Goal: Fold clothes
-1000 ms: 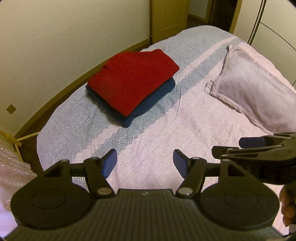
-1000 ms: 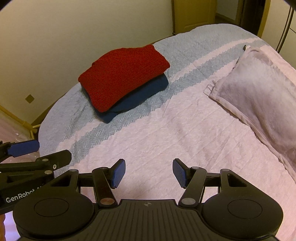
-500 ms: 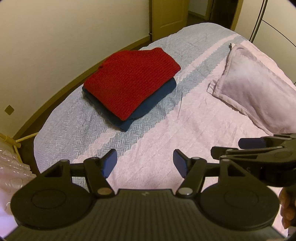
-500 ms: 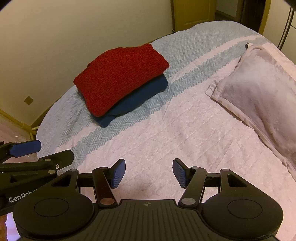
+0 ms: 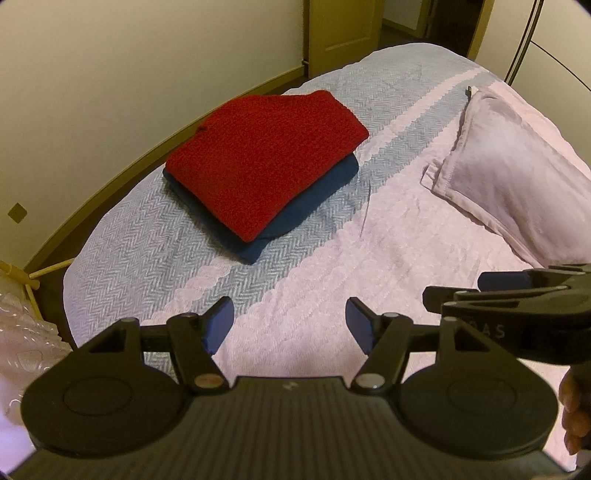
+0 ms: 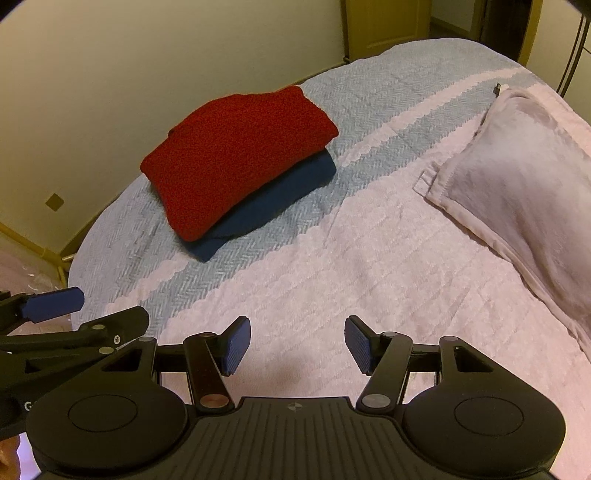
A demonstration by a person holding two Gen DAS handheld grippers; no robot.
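The left gripper (image 5: 290,325) hangs over the near part of the bed (image 5: 388,258), tilted down toward it, its blue-padded fingers (image 5: 218,323) standing well apart with nothing between them but the pink cover below; the right gripper (image 6: 293,345) is just beside it, tilted the same way, and its fingers (image 6: 236,345) are likewise spread wide and hold nothing; each gripper shows at the edge of the other's view, the right one at the right edge of the left wrist view and the left one at the left edge of the right wrist view; part of a hand (image 5: 572,417) shows at the lower right edge of the left wrist view. The clothes lie farther up the bed, well apart from both grippers, on the blue-grey herringbone band of the bedspread near the bed's left edge: a red sweater (image 5: 266,162), folded flat, rests on top of a folded dark blue garment (image 5: 314,206), whose edges stick out beneath it along the near and right sides; the pile is tidy and neither gripper touches it. To the right of the pile, across a pink scalloped stripe, a pale pink pillow (image 5: 517,177) lies on the pink part of the cover; a cream wall (image 5: 129,74) runs along the left of the bed, and a wooden door (image 5: 343,29) stands beyond its far end.
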